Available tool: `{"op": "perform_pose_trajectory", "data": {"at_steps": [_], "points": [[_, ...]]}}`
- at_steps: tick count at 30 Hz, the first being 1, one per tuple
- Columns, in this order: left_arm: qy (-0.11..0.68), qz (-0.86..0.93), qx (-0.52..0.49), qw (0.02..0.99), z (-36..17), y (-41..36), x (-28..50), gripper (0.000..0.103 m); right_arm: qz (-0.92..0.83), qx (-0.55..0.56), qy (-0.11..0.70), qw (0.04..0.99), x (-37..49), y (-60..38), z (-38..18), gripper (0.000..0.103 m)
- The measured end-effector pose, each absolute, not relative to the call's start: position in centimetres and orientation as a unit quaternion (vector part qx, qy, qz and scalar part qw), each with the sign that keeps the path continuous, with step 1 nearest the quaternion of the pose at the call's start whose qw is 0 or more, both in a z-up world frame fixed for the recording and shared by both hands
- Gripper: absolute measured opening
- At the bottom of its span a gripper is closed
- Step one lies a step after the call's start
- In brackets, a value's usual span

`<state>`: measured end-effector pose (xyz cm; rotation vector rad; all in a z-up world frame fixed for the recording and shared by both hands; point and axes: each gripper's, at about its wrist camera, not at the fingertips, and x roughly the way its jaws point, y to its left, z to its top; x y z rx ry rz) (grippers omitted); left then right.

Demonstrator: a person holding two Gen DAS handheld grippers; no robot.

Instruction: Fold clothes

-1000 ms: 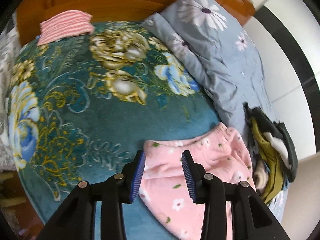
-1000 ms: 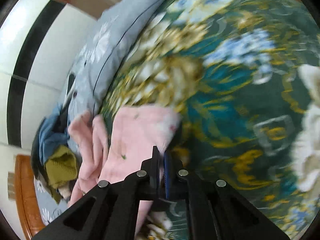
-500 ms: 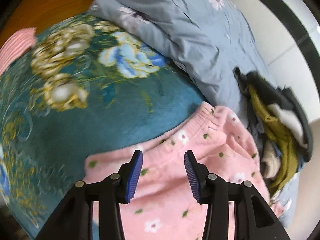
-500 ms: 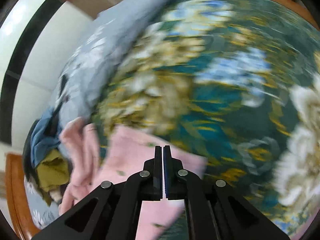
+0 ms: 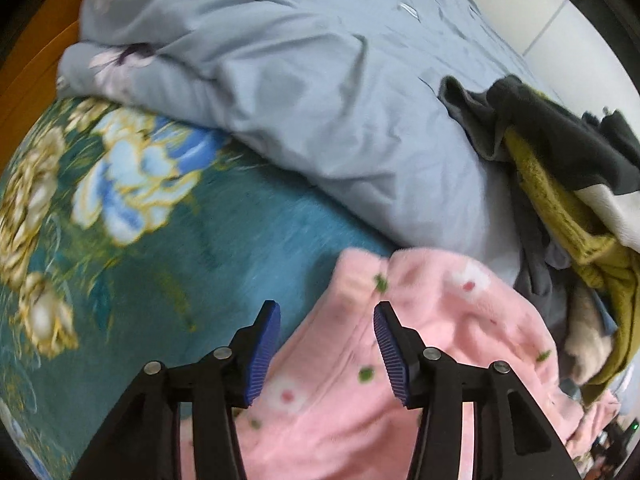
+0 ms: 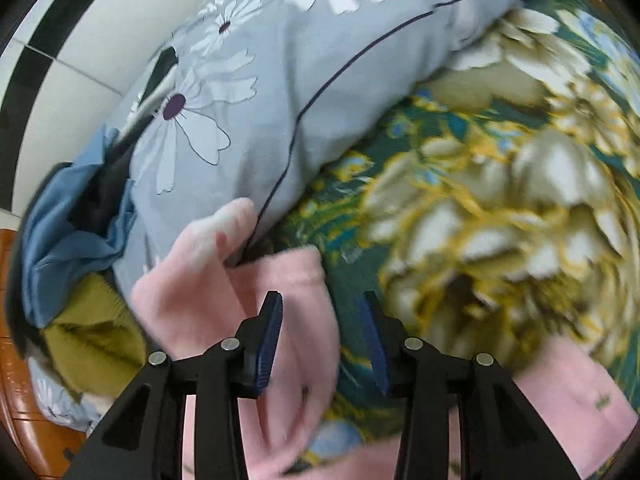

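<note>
A pink fleece garment [image 5: 432, 344] with small flowers lies on the teal floral blanket [image 5: 168, 232], its upper edge against the grey-blue quilt. My left gripper [image 5: 326, 350] hovers open over its top edge, nothing between the blue pads. In the right wrist view the same pink garment [image 6: 248, 304] shows two leg-like parts, one low left and one at the lower right [image 6: 568, 400]. My right gripper [image 6: 320, 340] is open, its left finger over the pink cloth, the right one over the blanket [image 6: 500, 200].
A bulky grey-blue quilt with daisies [image 5: 320, 80] [image 6: 280, 80] runs along the wall side. A heap of dark, olive and blue clothes [image 5: 568, 200] [image 6: 72, 272] lies past the pink garment. The wooden bed frame [image 6: 12, 360] and white tiled wall [image 6: 100, 20] border the bed.
My right gripper was shut, apparently on the pink cloth, and has opened. The left gripper stayed open and moved towards the garment's top edge by the quilt.
</note>
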<state>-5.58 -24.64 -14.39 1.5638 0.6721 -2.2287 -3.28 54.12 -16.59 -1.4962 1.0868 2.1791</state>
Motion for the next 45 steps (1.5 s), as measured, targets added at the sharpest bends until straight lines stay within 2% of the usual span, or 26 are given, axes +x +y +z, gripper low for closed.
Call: {"op": "perform_pose_trajectory", "data": {"at_steps": [3, 4, 5, 6, 7, 11, 14, 17, 22, 26, 33, 36, 37, 45], "points": [[0.23, -0.783, 0.556, 0.16, -15.2, -24.5, -6.8, 0.053, 0.753, -0.525, 0.374, 0.132, -4.7, 53.5, -17.4, 0.04], [0.228, -0.782, 0.558, 0.158, -15.4, -24.5, -7.1, 0.054, 0.754, -0.525, 0.373, 0.13, -4.9, 53.2, -17.5, 0.034], [0.226, -0.782, 0.56, 0.156, -15.7, -24.4, -7.5, 0.054, 0.753, -0.527, 0.372, 0.13, -5.0, 52.9, -17.5, 0.02], [0.223, -0.782, 0.562, 0.153, -15.9, -24.4, -7.9, 0.054, 0.752, -0.53, 0.37, 0.131, -5.0, 52.7, -17.5, 0.011], [0.221, -0.781, 0.564, 0.151, -16.2, -24.3, -8.3, 0.054, 0.753, -0.53, 0.367, 0.132, -4.9, 52.5, -17.2, 0.008], [0.214, -0.783, 0.567, 0.14, -16.8, -24.2, -8.8, 0.054, 0.79, -0.482, 0.352, 0.139, -2.7, 53.6, -13.5, 0.006], [0.214, -0.786, 0.564, 0.134, -17.0, -24.0, -8.9, 0.054, 0.81, -0.428, 0.35, 0.195, 1.5, 57.2, -10.7, 0.006], [0.21, -0.783, 0.57, 0.132, -17.6, -23.6, -9.2, 0.054, 0.786, -0.435, 0.36, 0.252, 4.9, 60.4, -11.9, 0.006], [0.209, -0.781, 0.572, 0.139, -18.1, -23.5, -9.4, 0.054, 0.733, -0.457, 0.407, 0.296, 8.8, 62.6, -16.0, 0.006], [0.206, -0.78, 0.572, 0.145, -18.3, -23.6, -9.5, 0.054, 0.734, -0.456, 0.414, 0.287, 9.6, 62.8, -16.1, 0.008], [0.203, -0.784, 0.568, 0.15, -18.5, -23.7, -9.7, 0.054, 0.768, -0.465, 0.341, 0.279, 6.9, 63.2, -13.2, 0.024], [0.195, -0.788, 0.565, 0.152, -18.5, -23.6, -9.8, 0.053, 0.778, -0.465, 0.33, 0.263, 4.2, 63.4, -12.7, 0.037], [0.192, -0.789, 0.564, 0.153, -18.4, -23.6, -9.8, 0.052, 0.779, -0.469, 0.334, 0.248, 3.0, 63.3, -13.0, 0.041], [0.19, -0.804, 0.537, 0.167, -16.9, -23.8, -8.8, 0.036, 0.764, -0.522, 0.319, 0.205, -4.5, 61.3, -16.4, 0.041]]}}
